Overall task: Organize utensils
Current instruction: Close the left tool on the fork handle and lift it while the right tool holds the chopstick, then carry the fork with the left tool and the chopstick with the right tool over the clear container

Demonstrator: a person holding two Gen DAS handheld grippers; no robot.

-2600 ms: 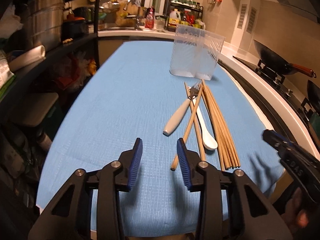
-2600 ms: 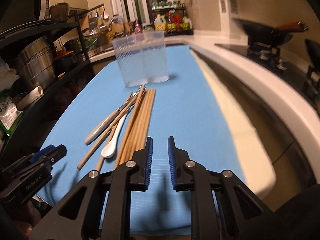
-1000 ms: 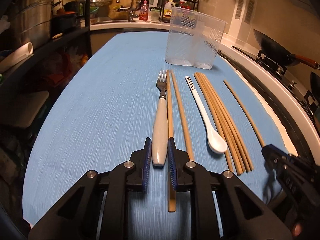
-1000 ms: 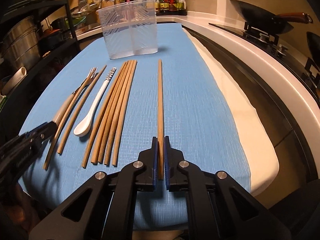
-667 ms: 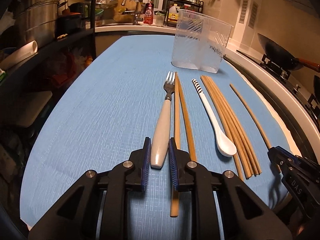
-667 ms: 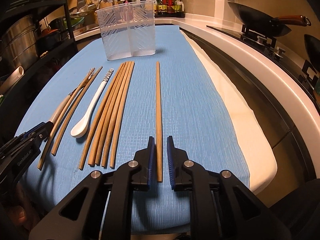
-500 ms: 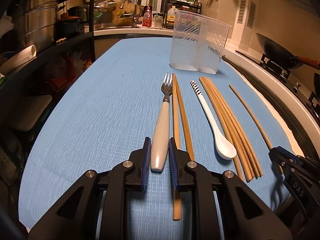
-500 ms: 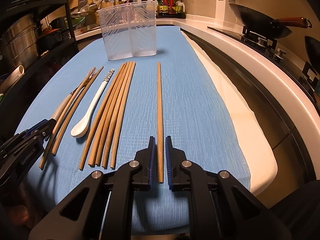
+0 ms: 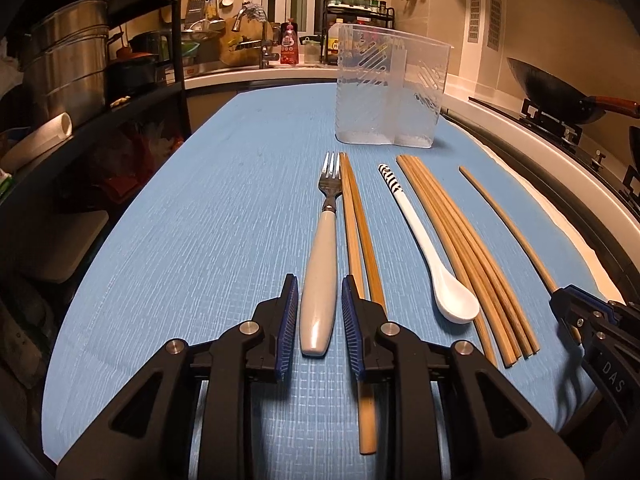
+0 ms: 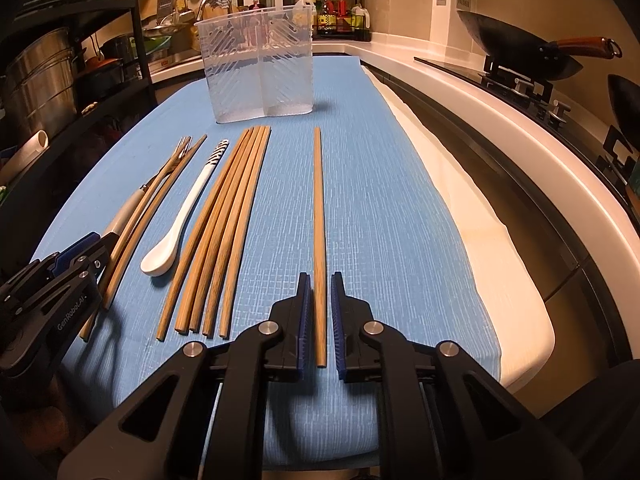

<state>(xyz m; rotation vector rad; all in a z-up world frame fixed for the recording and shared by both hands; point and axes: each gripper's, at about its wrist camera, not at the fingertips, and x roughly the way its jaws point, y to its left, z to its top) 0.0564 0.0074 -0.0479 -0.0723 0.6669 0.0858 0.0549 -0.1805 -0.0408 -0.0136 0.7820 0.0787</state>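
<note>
Left gripper (image 9: pixel 319 320) jaws opening, released, fork (image 9: pixel 320 276) handle lying between them. Right gripper (image 10: pixel 319 320) released; single chopstick (image 10: pixel 318 240) lies between its jaws, untouched.

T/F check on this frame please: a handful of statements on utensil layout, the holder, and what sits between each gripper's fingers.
1. The fork lies between the left gripper fingers. True; the jaws are opening, with gaps at both pads.
2. The clear holder already contains chopsticks. False: it stands empty at the far end of the blue mat.
3. A single chopstick lies apart from the bundle of chopsticks, between the right gripper fingers. True.
4. The white spoon has its bowl toward the holder. False: the bowl is at the near end, the striped handle tip toward the holder.
5. The fork's tines point at the camera. False: they point toward the holder.
</note>
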